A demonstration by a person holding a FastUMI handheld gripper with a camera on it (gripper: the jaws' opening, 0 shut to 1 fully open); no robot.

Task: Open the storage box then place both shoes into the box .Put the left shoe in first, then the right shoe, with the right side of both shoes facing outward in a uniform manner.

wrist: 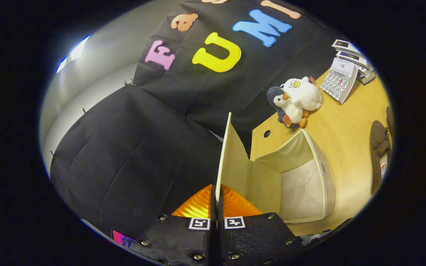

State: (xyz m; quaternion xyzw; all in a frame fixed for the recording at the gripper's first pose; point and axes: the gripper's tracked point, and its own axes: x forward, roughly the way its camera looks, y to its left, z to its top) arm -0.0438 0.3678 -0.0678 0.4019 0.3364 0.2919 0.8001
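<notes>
Item, gripper (216, 201): fingers are pressing together on the near edge of the storage box lid (231, 159), which is standing raised on edge with its long axis running away from the fingers toward the far booth wall; the thin panel could be slipping from the pinch or dragging the light storage box (325, 173) across the table (342, 125) if swung too hard. Item, storage box: sitting just right of the fingers, its opening facing up and toward the near side, interior bare. Item, shoes (378, 147): lying far right on the table, well apart from the box, long axis running near to far; toe direction is too dim to tell.
</notes>
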